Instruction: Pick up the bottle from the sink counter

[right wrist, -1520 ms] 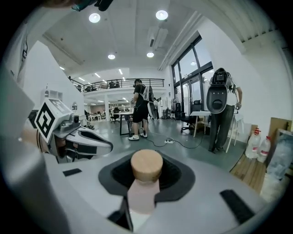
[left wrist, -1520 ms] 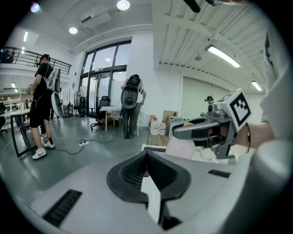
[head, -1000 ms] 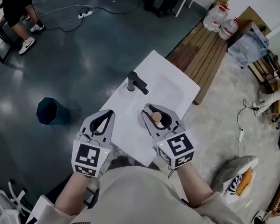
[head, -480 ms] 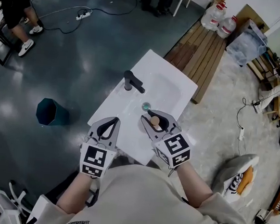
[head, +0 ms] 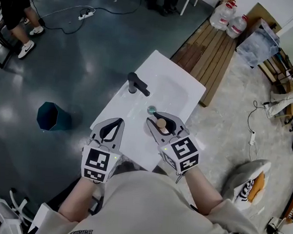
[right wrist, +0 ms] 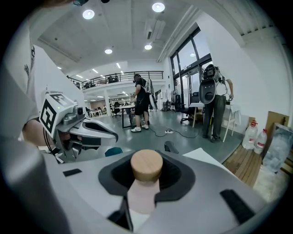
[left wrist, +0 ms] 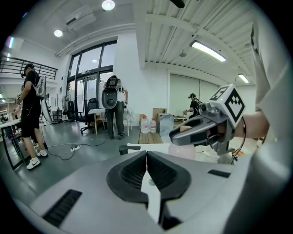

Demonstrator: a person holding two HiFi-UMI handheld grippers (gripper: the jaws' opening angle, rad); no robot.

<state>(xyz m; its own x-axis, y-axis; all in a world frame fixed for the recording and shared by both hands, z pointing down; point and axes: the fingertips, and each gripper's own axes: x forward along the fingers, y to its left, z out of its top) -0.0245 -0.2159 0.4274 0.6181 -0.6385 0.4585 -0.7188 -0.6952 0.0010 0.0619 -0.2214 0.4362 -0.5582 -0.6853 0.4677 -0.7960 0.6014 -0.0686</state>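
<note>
Left hand-held gripper [left wrist: 147, 156]: grey moulded shell with ribbed black pads; jaws pressed together, nothing between them. It hangs just off the counter's near left edge.
Right hand-held gripper [right wrist: 145, 185]: same grey shell and black pads; jaws closed on the bottle's neck, just under the cap.
Marker cubes [head: 184, 155]: white faces with black square patterns, one at the rear of each hand-held gripper.
Bottle [right wrist: 143, 194]: pale pink, matte, with a narrow, round neck. It stands upright in the right jaws, over the near right part of the counter, just in front of the basin. Whether its base touches the surface cannot be told.
Cap [right wrist: 146, 165]: light wood, a short cylinder with a flat top, wider than the neck.
Counter [head: 126, 137]: white, smooth, rectangular slab with a shallow basin sunk into it.
Drain [head: 151, 110]: small round fitting, greenish, in the basin just beyond the right jaws.
Faucet [head: 138, 84]: matte black, upright post with a straight spout, at the basin's left edge.
Bin [head: 50, 116]: dark teal, open-topped, on the glossy grey floor left of the counter.
Wooden planking [head: 212, 48]: brown slats beyond the counter.
Water jugs [head: 230, 19]: two clear containers with red caps, at the planking's far end.
</note>
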